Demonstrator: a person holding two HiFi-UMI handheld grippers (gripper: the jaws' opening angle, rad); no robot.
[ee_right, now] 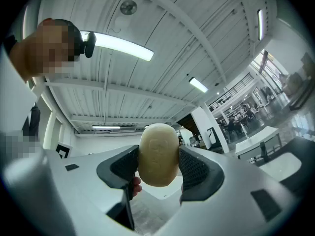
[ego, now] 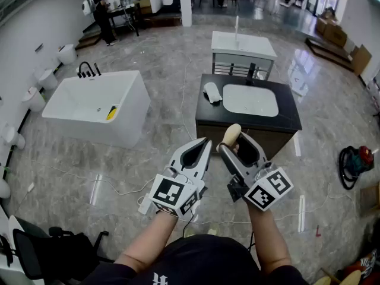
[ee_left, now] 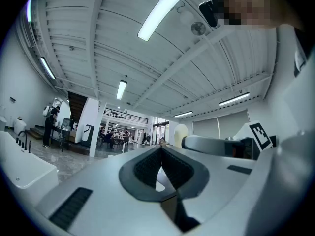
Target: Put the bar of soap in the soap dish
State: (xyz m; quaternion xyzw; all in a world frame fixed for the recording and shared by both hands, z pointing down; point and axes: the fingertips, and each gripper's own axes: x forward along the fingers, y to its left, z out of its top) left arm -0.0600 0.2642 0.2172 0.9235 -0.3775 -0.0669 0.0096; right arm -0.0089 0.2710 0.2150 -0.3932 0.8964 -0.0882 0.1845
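The bar of soap [ee_right: 158, 149] is sitting upright between the pads of the right tongs [ee_right: 158, 159], which are clenching it from both sides at its middle, so its rounded pale-yellow top is sticking out beyond the tips. In the head view the bar of soap [ego: 231, 133] is hanging in the air in front of the person, just this side of the black surface [ego: 291, 119] and not touching it. The right tongs [ego: 235, 142] are pointing forward and slightly upward.

The left tongs [ego: 205, 143] are hovering just beside them, to the left, with their pads pressing together at the tips and nothing between them; the left gripper view is showing the left tongs [ee_left: 161, 152] clenched and empty.

Farther ahead, the white soap dish [ego: 212, 92] is lying on the black surface, just left of the white basin [ego: 250, 100] sunk into it. A white bathtub [ego: 95, 103] is standing well apart on the left on the marble floor [ego: 166, 58], and a white vanity [ego: 243, 44] is standing behind the black surface. A person [ego: 105, 15] is standing at the far left of the room.
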